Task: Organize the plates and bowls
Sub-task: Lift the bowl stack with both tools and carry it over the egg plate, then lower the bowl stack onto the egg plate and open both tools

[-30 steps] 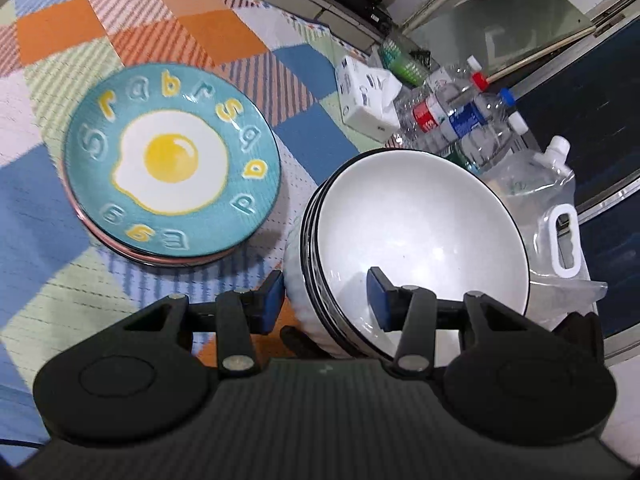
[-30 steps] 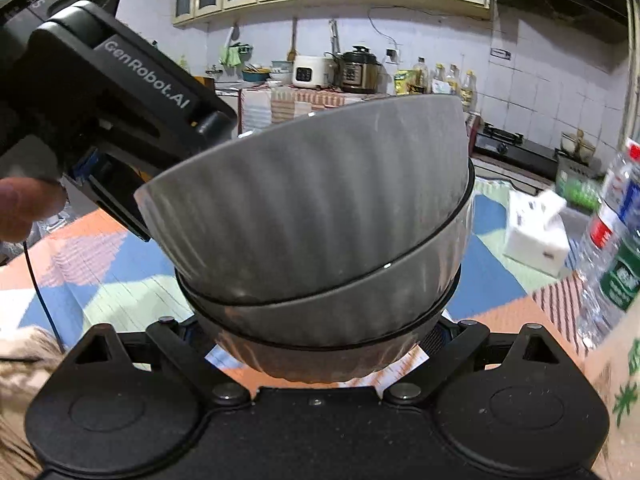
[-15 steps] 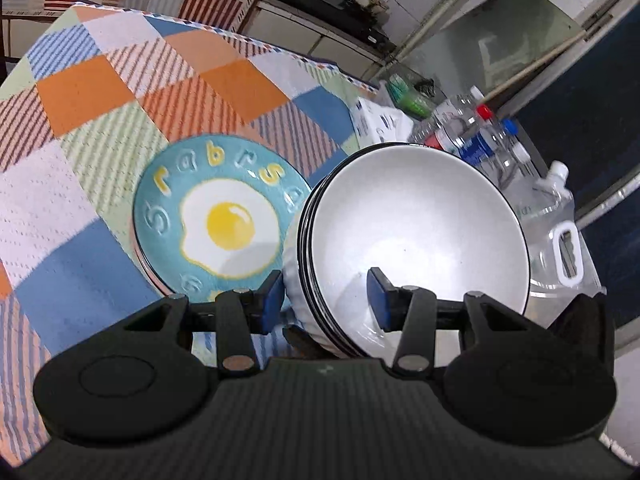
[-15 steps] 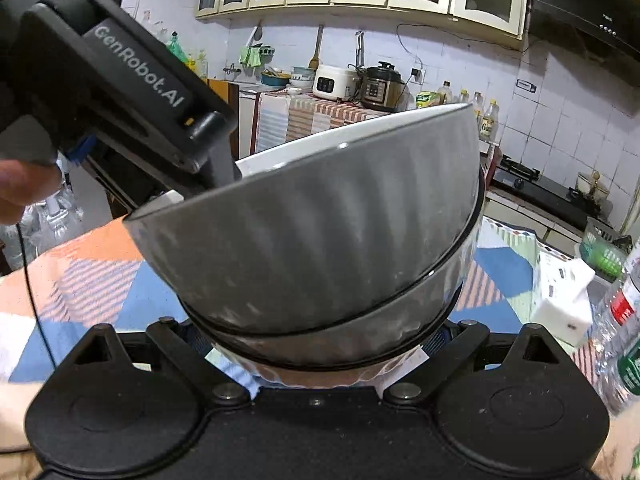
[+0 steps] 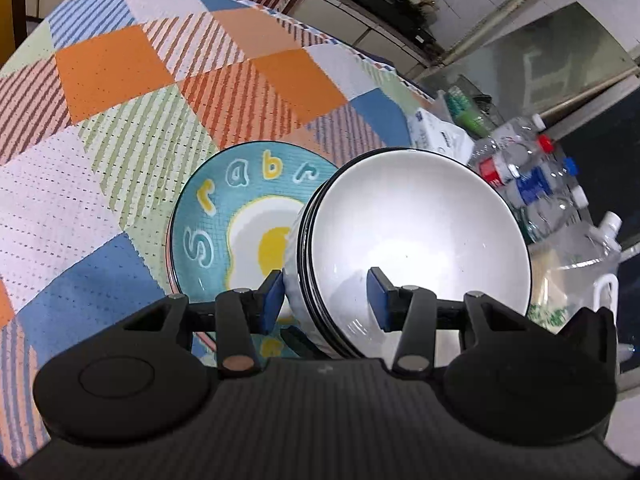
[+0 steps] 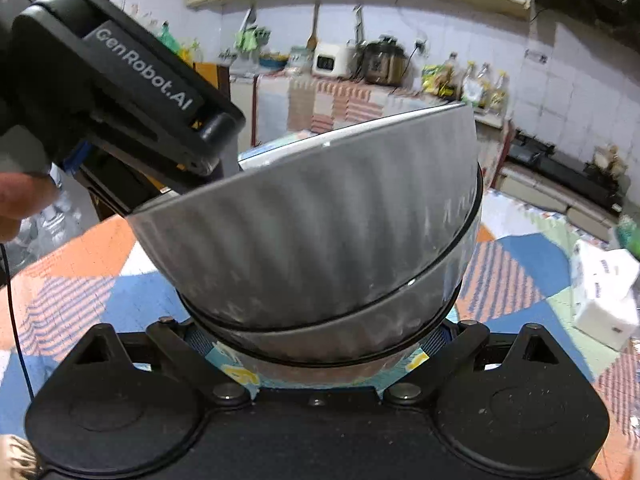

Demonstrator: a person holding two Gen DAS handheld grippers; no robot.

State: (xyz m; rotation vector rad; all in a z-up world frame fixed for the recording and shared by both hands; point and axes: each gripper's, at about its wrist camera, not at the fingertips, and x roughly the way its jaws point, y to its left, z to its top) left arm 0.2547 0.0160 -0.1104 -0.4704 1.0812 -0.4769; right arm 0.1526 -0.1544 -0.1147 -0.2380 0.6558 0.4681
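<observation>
A checked tablecloth (image 5: 120, 92) covers the table. Above it, a stack of nested bowls (image 5: 416, 240), its top bowl empty, hides part of the egg-print plate (image 5: 224, 224). The left gripper (image 5: 326, 300) clamps the stack's rim. The right gripper (image 6: 316, 344) cradles the stack's base between spread fingers; whether they press it cannot be made out.

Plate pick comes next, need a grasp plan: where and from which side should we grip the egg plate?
Grip the rim, coming from the left as the left wrist view shows it. The egg plate lies flat, seemingly atop other plates, so probably only its thin lip offers purchase: one finger over, one under. The bowls cover its right side; the left edge sits exposed over the cloth.
</observation>
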